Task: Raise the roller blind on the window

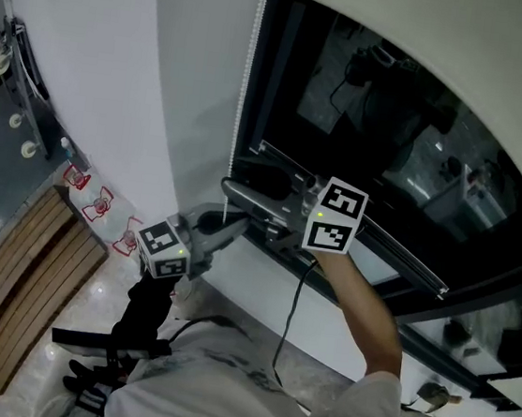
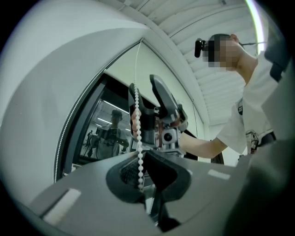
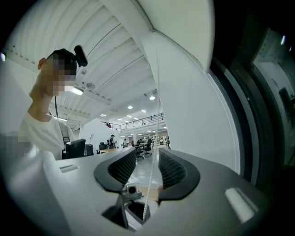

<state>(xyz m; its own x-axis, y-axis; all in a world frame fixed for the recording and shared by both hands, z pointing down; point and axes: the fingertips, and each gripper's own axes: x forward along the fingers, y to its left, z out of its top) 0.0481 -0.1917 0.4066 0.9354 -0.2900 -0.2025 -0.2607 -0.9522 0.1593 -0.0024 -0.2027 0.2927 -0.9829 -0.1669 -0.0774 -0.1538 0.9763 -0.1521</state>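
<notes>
We find the left claw (image 2: 140, 184) clamped on the chain (image 2: 137, 120), right claw (image 3: 146, 173) open around it; 1 grip may slip.

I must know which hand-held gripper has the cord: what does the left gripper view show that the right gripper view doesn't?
Only the left gripper view: the left hand-held gripper, jaws closed on the bead chain, with the dark window glass behind. Only the right gripper view: the right hand-held gripper, jaws apart, the chain passing between them unpressed, and a lit hall with desks beyond. Both: the chain and the person wearing a head camera.
</notes>
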